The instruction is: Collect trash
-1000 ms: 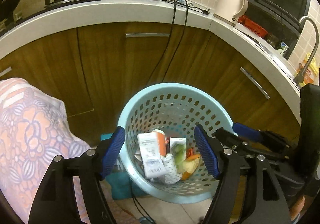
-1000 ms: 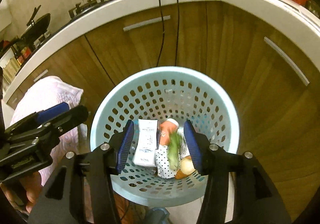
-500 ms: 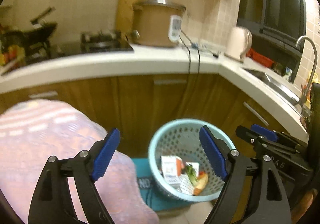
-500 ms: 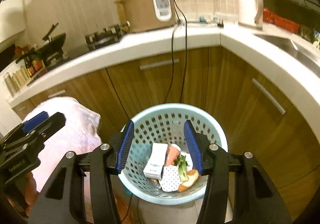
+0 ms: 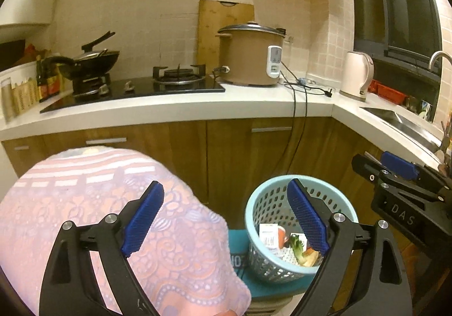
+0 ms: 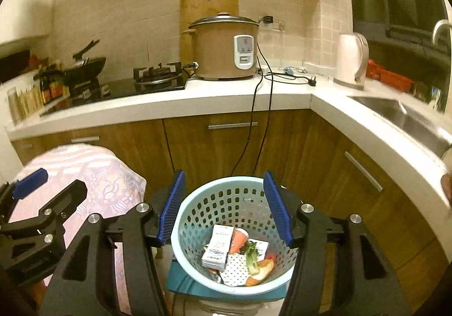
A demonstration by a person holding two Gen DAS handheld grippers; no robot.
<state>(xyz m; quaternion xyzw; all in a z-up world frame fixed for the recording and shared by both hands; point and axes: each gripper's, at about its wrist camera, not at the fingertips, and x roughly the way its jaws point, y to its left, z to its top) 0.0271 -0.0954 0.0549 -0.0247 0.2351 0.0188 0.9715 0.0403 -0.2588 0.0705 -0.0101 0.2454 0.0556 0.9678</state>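
Note:
A light blue perforated basket stands on the floor before the wooden cabinets; it also shows in the left wrist view. In it lie a white carton, an orange cup, a leafy vegetable scrap and a dotted wrapper. My right gripper is open and empty, raised above the basket. My left gripper is open and empty, up and to the left of the basket, over a pink patterned cloth.
A white countertop carries a brown rice cooker, a gas hob, a wok and a white kettle. A sink lies right. Cables hang down the cabinets. A teal mat lies under the basket.
Both grippers have risen and pulled back from the basket, so the countertop and wall now show. Both stay open and empty. The basket's contents have not moved.

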